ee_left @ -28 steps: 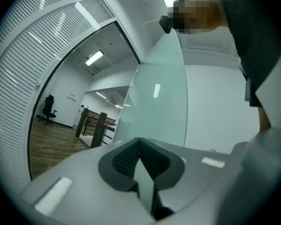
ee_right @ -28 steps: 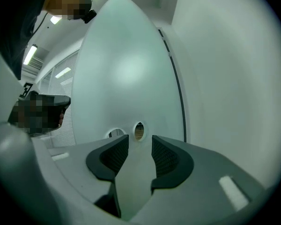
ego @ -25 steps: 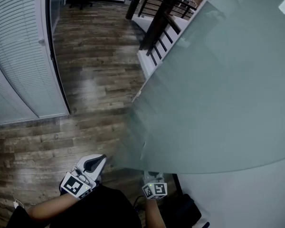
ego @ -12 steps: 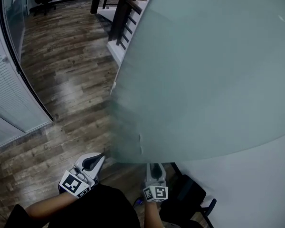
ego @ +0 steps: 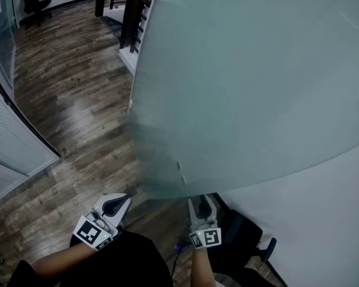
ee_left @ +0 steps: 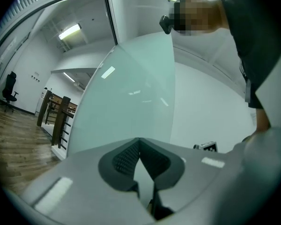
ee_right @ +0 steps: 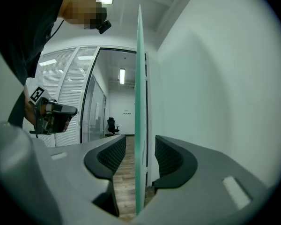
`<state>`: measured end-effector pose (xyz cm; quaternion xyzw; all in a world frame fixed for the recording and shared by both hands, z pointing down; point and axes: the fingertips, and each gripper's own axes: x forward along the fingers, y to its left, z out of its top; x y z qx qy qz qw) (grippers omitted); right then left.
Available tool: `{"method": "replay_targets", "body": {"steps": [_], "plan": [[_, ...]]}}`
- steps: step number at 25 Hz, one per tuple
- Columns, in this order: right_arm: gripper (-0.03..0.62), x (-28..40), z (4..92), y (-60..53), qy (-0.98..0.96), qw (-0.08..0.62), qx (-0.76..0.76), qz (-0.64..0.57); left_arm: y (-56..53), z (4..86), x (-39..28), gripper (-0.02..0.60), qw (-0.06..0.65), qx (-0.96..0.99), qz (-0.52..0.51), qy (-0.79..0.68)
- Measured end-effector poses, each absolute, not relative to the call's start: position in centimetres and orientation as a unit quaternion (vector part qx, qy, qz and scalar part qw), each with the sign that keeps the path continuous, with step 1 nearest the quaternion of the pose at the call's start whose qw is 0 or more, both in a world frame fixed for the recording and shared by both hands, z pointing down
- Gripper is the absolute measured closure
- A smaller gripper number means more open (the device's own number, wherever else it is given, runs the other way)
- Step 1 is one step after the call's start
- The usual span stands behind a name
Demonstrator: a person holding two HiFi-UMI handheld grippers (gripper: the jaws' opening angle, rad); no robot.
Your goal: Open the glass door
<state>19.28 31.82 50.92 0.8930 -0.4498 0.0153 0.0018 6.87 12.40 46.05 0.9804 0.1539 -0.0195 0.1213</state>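
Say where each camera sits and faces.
Head view: on the head, steeply down at glass door and wooden floor; left gripper, right gripper show.
Left gripper view: on that gripper, along shut jaws at the door; torso at right.
Right gripper view: door edge between its opening jaws; left gripper shows.
All share the door.

From the head we're looking steeply down the glass door [ego: 245, 82], close to its near face. Our left gripper view faces that same face from beside it; our right gripper view sights edge-on along the door, very near.
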Motion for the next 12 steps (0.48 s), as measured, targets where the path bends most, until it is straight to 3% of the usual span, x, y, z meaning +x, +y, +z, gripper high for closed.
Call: {"method": "replay_targets", "body": {"steps": [3,5,12], "plan": [[0.437,21.6,50.6,31.7,-0.446,0.012,0.895,0.012,12.0,46.5,6.8,0.581,0.119,0.982,-0.01,0.146],[0.542,23.0,50.8,32.2,-0.428,0.033,0.903,0.01,12.0,47.0,6.8,0.581,0.118,0.982,-0.003,0.146],[0.539,26.1,51.3,34.4,-0.408,0.034,0.912,0.023,14.6,47.8,9.6,0.581,0.134,0.974,0.011,0.185]]}}
